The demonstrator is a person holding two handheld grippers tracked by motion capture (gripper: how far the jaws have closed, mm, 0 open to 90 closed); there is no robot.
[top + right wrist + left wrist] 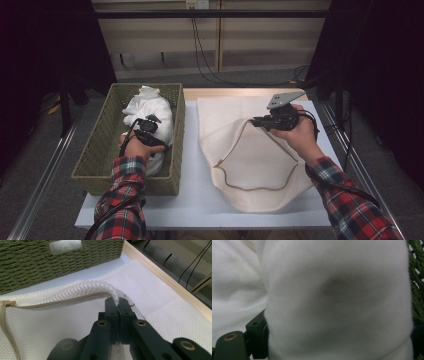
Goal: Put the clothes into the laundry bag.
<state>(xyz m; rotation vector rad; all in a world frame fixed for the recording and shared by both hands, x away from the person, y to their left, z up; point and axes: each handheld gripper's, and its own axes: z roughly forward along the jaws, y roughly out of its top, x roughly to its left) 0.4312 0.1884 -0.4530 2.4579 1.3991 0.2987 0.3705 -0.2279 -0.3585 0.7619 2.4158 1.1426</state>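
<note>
Left gripper (148,127) down in the green woven basket (100,145), jaws spread around a roll of white cloth (337,302); whether the pads already press on it cannot be told. More white laundry (147,102) is heaped behind it.

Right gripper (118,305), jaws clenched on the rim of the cream mesh laundry bag (235,150), holds the zippered mouth lifted off the white counter (200,210).

To do this step well, probably: clamp deep on the roll, since soft terry slips, and keep the bag mouth high and taut.

Basket coarse rope weave; cloth fuzzy, bulging; bag fine netting, flat, rounded at its near end, tan zip edging
</note>
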